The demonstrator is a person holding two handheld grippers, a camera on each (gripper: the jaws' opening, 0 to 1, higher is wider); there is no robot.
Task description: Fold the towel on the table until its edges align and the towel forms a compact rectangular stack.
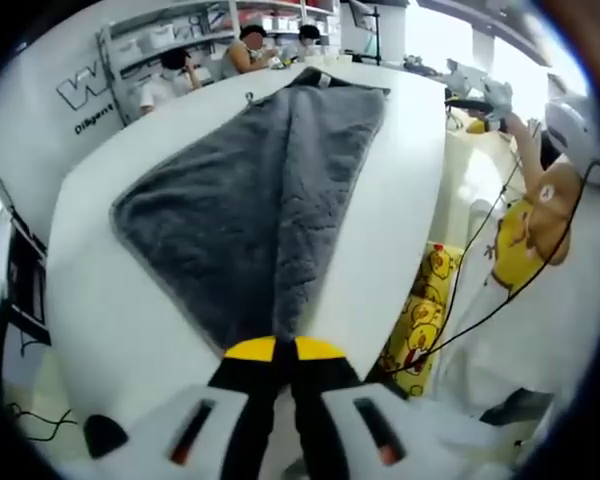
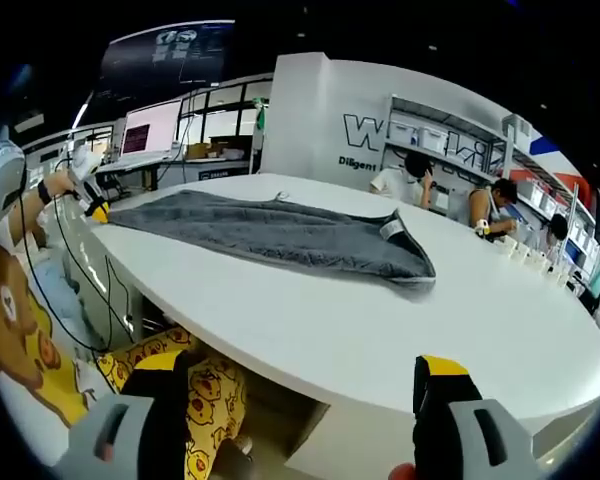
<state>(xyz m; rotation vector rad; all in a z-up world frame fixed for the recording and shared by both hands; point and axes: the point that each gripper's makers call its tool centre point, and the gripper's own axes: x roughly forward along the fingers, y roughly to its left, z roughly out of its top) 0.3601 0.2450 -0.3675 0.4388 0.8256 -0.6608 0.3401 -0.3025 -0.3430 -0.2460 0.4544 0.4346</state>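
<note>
Left gripper view: the left gripper [image 1: 285, 350] has its yellow-tipped jaws pressed together on the near corner of the grey towel [image 1: 255, 195], at the edge of the white table [image 1: 100, 300]. From that corner the towel stretches away along the table, partly folded lengthwise. Right gripper view: the right gripper [image 2: 305, 385] has its jaws spread wide, holding nothing, off the table's near edge. The towel [image 2: 280, 232] lies on the table [image 2: 380, 335], well apart from these jaws. People sit beyond the table's far side.
</note>
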